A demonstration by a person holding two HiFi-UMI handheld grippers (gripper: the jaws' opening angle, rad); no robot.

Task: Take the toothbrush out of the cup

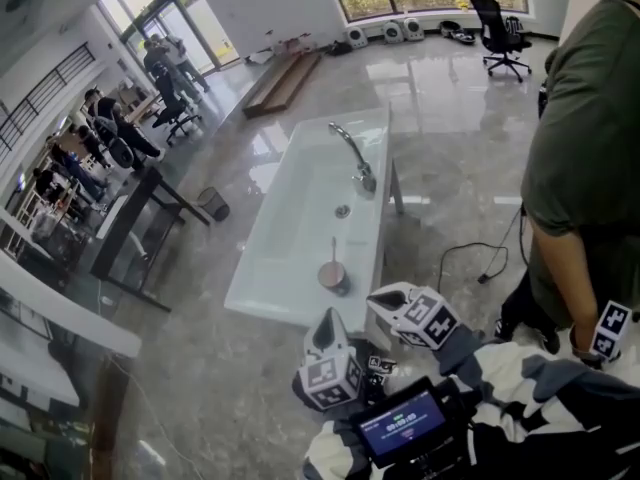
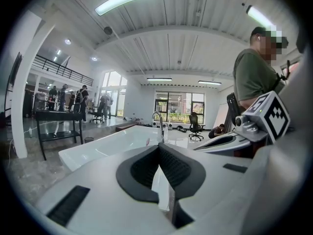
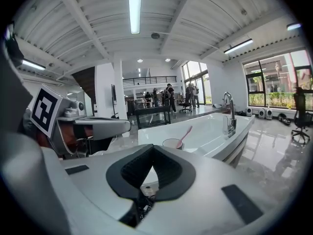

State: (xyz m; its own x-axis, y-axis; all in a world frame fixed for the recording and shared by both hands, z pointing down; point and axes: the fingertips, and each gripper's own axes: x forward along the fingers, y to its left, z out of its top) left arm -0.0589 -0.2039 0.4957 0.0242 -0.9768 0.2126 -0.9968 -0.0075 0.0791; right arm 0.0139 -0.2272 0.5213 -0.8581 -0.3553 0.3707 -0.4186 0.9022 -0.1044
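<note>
Sink (image 1: 290, 228): was white, smooth and glossy, ceramic-looking.
Tap (image 1: 352, 155): was bright metal, polished to a mirror shine.
Cup (image 1: 333, 276): at the sink's near edge, was pinkish and smooth, looked like plastic.
Toothbrush (image 3: 185, 137): was pink, smooth plastic.
Floor (image 1: 450, 98): was grey, stone-look and highly polished, and it mirrored the windows.
Left gripper (image 2: 159, 148): had a white shell of smooth matt plastic.
Right gripper (image 3: 152, 151): had the same matt white shell.
Pads (image 2: 142, 169): were black, ribbed, dull and rubbery-looking.
Table (image 2: 58, 115): was black and matt, its frame metal-looking.
Shirt (image 1: 585, 138): was olive cloth, matt.
Sleeve (image 1: 560, 398): was black-and-white striped cloth.
Ceiling (image 3: 98, 13): was white ribbed panels, matt.
</note>
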